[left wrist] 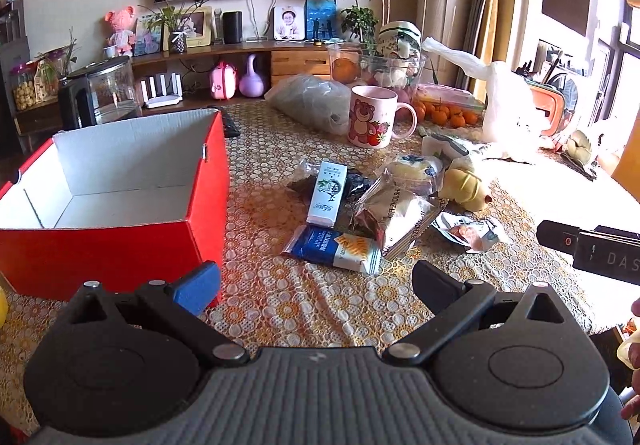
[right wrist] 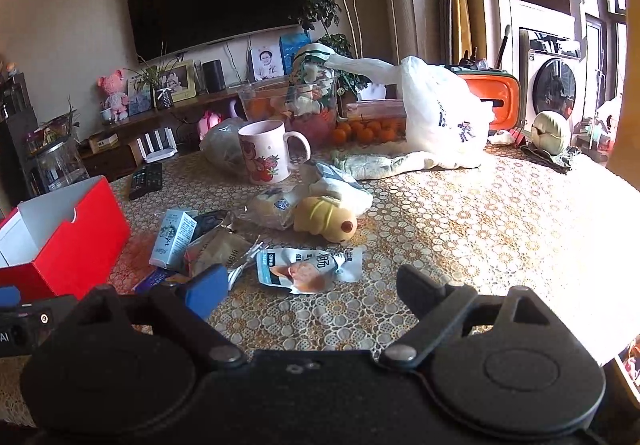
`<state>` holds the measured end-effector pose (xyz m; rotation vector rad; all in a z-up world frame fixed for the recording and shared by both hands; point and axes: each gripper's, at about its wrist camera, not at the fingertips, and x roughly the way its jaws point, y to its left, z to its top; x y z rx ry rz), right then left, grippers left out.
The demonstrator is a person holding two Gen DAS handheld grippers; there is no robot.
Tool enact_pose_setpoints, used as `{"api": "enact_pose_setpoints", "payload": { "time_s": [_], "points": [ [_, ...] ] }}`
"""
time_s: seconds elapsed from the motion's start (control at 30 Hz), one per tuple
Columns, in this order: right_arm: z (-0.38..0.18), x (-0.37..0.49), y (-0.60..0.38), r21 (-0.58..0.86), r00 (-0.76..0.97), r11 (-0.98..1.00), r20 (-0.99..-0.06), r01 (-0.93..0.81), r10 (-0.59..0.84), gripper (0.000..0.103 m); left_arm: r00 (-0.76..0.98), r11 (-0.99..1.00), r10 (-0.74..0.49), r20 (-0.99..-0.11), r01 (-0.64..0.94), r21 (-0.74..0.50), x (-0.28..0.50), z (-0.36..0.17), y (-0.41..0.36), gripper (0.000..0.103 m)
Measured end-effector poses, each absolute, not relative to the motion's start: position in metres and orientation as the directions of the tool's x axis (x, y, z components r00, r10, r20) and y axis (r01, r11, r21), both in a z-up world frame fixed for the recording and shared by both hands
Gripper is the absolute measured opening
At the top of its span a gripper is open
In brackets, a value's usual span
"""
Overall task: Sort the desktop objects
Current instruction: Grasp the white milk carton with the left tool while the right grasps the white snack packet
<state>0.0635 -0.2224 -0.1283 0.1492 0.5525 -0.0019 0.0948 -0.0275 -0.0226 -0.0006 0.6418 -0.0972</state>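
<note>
left gripper (left wrist: 316, 281) and right gripper (right wrist: 312, 291) both spread, empty; snack packets (left wrist: 336, 249) right of red box (left wrist: 120, 245).

Right gripper (right wrist: 308, 287) jaws wide and empty above the patterned tablecloth (right wrist: 460, 229), a sausage packet (right wrist: 308, 265) just ahead, snack wrappers (right wrist: 216, 249) and yellow plush toy (right wrist: 326, 219) beyond, red box (right wrist: 76, 241) at left, pink mug (right wrist: 266, 151) further back.
</note>
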Motion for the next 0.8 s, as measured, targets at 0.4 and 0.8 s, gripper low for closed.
{"api": "enact_pose_setpoints", "payload": {
  "time_s": [0.4,0.8],
  "points": [
    [-0.153,0.105,-0.229,0.027,0.812,0.998,-0.580,-0.064,0.068,0.091,0.797,0.992,-0.124,-0.591,0.118,-0.049,0.150,-0.032,-0.037,0.103],
    [-0.181,0.138,-0.211,-0.068,0.777,0.985,-0.623,-0.161,0.084,0.091,0.780,0.994,-0.100,-0.618,0.111,-0.021,0.199,-0.054,-0.043,0.103]
  ]
}}
